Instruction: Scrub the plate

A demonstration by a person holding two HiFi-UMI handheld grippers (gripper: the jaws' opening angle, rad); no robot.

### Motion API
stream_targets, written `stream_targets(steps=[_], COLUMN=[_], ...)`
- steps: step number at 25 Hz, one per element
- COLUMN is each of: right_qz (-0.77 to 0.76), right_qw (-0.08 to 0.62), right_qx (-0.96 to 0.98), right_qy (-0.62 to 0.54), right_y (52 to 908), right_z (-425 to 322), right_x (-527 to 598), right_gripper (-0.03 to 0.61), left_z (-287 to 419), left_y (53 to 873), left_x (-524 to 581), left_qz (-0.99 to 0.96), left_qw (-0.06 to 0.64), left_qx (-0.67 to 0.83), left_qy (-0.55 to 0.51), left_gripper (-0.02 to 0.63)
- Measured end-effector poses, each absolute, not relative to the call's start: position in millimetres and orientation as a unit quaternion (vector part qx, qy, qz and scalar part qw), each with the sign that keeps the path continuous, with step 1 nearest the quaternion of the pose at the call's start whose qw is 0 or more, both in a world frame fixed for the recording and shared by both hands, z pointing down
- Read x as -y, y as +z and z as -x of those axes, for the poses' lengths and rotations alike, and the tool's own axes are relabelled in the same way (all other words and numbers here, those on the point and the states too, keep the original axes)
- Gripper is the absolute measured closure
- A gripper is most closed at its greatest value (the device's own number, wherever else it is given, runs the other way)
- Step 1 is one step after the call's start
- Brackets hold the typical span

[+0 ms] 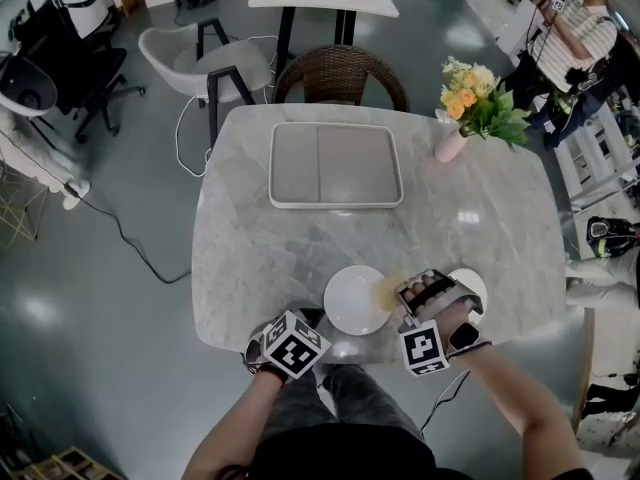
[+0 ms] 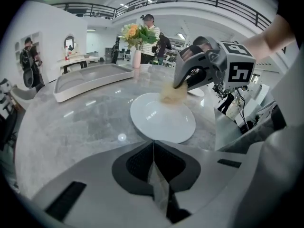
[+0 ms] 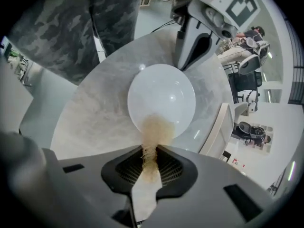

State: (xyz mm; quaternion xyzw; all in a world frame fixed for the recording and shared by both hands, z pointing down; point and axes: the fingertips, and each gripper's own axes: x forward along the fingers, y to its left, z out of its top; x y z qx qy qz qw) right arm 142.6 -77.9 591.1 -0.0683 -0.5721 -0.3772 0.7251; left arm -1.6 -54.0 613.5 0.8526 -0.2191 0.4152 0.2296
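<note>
A white plate [image 1: 352,301] sits low and centre in the head view, near the front edge of the marble surface [image 1: 250,238]. The right gripper [image 3: 151,161], fingers clamped on a tan fibrous scrubber [image 3: 155,129], holds the pad against the plate's right rim. The left gripper [image 2: 153,151], fingers pressed together with nothing between them, sits just beside the plate's lower left. A grey tray [image 1: 335,164] lies above, mid-frame.
</note>
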Motion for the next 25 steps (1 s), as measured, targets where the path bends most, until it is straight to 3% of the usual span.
stream_targets(steps=[13,25], right_qz=[0.174,0.101], right_qw=[0.665,0.635], right_qx=[0.597,0.642], right_qy=[-0.414,-0.418], right_y=[590,594], right_z=[-108,-43], right_x=[3,47], right_gripper=[0.508,0.508], left_z=[0,0], left_y=[615,614], left_x=[55,56], left_qz=[-0.851,-0.852], left_qw=[0.230,0.232], left_qx=[0.222,0.223], left_qy=[0.416,0.412], left_gripper=[0.598,0.598])
